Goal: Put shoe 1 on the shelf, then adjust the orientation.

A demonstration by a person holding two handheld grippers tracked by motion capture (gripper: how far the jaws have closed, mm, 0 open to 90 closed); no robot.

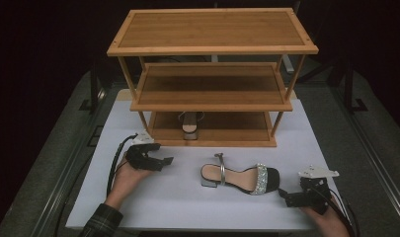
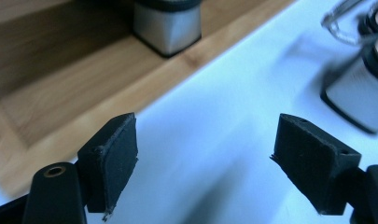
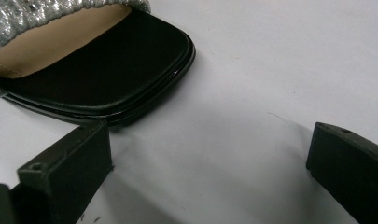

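Sandal [image 1: 239,177] lying flat on desk [image 1: 153,207] between both grippers, long axis running across, toe pointing at right hand-held gripper [image 1: 286,196], nearly touching it; jaws spread, nothing pinched. Left hand-held gripper [image 1: 165,162] spread too, empty, farther from heel. Open room ahead; rack [image 1: 212,49] bottom shelf partly taken by other sandal [image 1: 190,126].

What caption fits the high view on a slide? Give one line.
One sandal lies on the white table between open left tongs and right tongs; its mate sits on the rack's bottom shelf.
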